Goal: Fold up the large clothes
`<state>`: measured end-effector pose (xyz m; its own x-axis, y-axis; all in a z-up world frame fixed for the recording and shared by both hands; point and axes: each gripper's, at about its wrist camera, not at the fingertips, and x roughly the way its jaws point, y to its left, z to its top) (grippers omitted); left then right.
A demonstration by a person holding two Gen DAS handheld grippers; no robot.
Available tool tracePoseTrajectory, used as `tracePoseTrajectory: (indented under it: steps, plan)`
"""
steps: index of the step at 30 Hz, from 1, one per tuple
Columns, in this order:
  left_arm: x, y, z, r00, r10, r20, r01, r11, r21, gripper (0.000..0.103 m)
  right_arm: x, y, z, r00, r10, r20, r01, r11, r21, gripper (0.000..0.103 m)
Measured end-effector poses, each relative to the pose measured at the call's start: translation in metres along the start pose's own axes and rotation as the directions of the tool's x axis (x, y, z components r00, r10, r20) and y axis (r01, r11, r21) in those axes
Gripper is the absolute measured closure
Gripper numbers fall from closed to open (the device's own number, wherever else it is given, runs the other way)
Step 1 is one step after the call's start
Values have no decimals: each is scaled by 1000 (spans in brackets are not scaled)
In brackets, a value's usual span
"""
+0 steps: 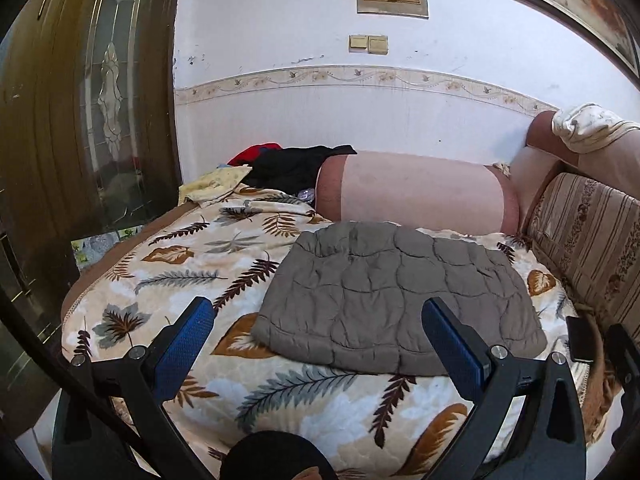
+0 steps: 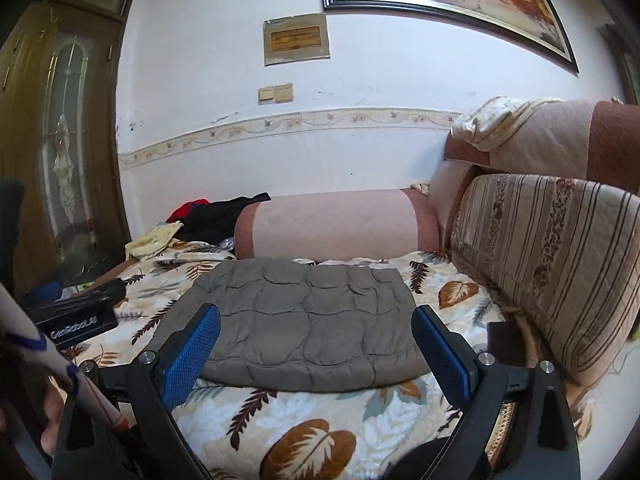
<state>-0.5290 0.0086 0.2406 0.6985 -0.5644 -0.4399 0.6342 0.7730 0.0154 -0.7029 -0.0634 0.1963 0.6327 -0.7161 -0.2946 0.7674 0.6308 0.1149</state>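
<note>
Grey quilted garment [image 1: 396,296] folded on leaf-print blanket [image 1: 188,264]; both hand-held grippers wide open, empty.

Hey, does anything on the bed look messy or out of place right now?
The folded grey quilted garment lies flat and tidy. Only the heap of black, red and yellow clothes crumpled against the wall beside the pink bolster looks untidy.

Left gripper [image 1: 318,322]: jaws spread wide, blue pads [image 1: 188,340] bare, nothing between them, pointing slightly downward. Right gripper [image 2: 316,330]: jaws likewise wide apart, blue pads [image 2: 192,354] bare, nothing held, tilted slightly down. Left gripper's black body visible at left edge of right wrist view.
</note>
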Motion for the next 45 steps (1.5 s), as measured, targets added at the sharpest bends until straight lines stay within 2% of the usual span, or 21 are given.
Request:
tracePoseTrajectory:
  steps: [5,10,13,20,24,45]
  plan:
    - [16,3,5,1000,26,5,-26,1000,-11,0,27,9,-3,999,-4,-52,1,999,-41,4]
    - [33,-9,5,999,48,15,-49,996,71,0,47,21,-2,998,-25,-56,19,995,-93,4]
    - [38,-15,7,1000,22,15,-23,993,115,0,58,26,-2,997,-29,-65,23,994,-103,4]
    - [61,-9,0,999,42,-20,-41,996,83,0,85,28,-8,993,-50,-109,39,994,-99,4]
    - [75,-10,-5,997,51,-57,-46,995,90,0,92,30,-13,990,-65,-126,50,991,-121,4]
    - [94,-6,-19,990,50,-130,-38,995,95,0,103,35,-23,982,-85,-170,60,987,-148,4]
